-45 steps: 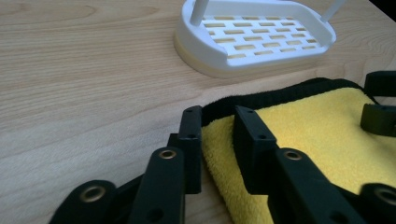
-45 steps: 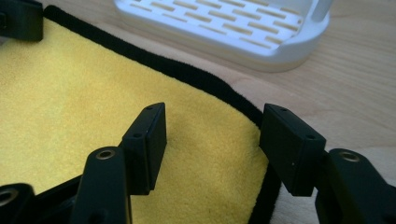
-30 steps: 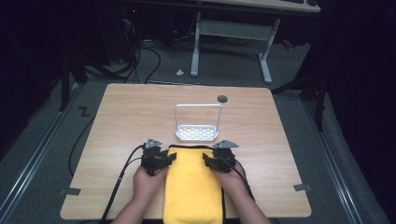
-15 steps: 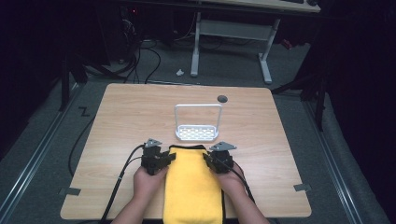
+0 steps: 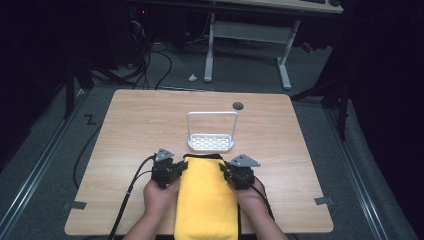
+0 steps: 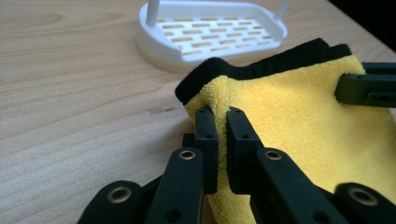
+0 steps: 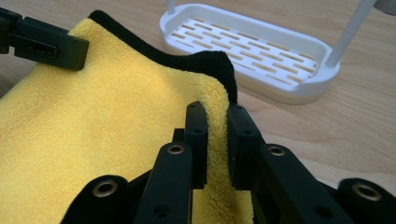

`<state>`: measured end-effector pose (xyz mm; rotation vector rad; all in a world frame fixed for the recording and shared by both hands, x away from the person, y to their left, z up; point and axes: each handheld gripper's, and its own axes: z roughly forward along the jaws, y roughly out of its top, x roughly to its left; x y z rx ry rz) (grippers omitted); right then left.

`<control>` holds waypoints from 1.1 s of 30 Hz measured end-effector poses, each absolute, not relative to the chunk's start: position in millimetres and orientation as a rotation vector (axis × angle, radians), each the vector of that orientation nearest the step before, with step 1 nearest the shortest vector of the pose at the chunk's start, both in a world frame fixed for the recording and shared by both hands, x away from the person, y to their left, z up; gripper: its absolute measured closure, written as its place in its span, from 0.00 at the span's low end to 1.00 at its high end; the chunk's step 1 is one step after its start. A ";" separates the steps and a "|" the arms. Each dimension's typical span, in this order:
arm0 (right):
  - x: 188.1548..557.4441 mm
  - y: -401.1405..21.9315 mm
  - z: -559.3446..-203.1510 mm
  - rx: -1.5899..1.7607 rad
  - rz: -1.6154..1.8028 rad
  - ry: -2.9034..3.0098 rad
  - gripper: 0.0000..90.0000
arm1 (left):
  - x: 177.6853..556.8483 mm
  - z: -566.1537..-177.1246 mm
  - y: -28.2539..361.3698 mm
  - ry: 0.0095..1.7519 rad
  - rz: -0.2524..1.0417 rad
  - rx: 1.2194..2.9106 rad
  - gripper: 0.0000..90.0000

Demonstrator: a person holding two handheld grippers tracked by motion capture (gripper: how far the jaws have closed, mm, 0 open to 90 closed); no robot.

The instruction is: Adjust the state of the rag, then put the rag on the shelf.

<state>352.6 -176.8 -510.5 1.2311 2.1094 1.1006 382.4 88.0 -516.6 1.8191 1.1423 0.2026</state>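
Note:
A yellow towel (image 5: 206, 200) with a black hem lies folded on the near middle of the wooden table, with its far edge toward a white slotted rack (image 5: 210, 141). My left gripper (image 5: 184, 168) is at the towel's far left corner. In the left gripper view its jaws (image 6: 220, 116) have just been closing and now pinch the raised yellow towel (image 6: 299, 121) corner. My right gripper (image 5: 223, 170) is at the far right corner. Its jaws (image 7: 215, 112) closed within the last second and clamp a fold of the towel (image 7: 93, 126). The rack (image 7: 252, 46) stands just beyond.
A small dark round spot (image 5: 238, 105) marks the table behind the rack. Black cables (image 5: 131, 190) trail from the left gripper over the near table edge. Bare wood (image 5: 140, 130) lies left and right of the rack. A white desk frame (image 5: 250, 35) stands on the floor beyond.
The jaws of both grippers have drawn together on the towel's far corners. Both hands have stayed almost in place.

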 end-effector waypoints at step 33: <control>347.9 -182.7 -434.6 1.094 1.201 1.893 0.90 | 389.1 -426.7 87.6 0.958 0.355 1.659 0.95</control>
